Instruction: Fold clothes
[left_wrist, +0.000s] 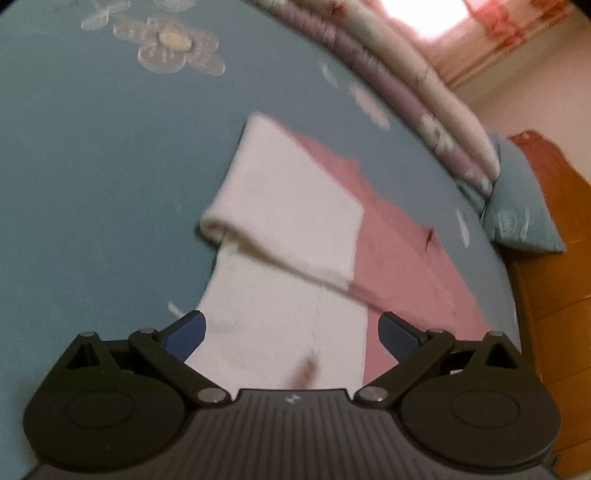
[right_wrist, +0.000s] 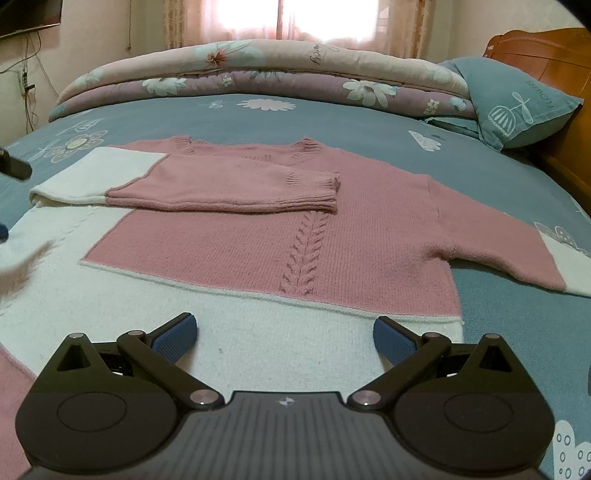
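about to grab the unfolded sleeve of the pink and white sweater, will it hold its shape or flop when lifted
Probably floppy: the sweater is soft knit lying limp on the bedsheet, and the folded sleeve drapes flat with a rounded crease. The unfolded sleeve would likely sag from one pinch point. The chunky knit probably grips rather than slips, and may drag the body along.

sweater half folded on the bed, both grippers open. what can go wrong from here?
1. The folded sleeve only rests loose across the sweater; tugging the body could likely slide it off.
2. The other sleeve is still spread out, reaching toward the bed edge; folding the hem first might trap it.
3. Both the left gripper and right gripper hover over the white hem; a pinch may snag the loose knit.
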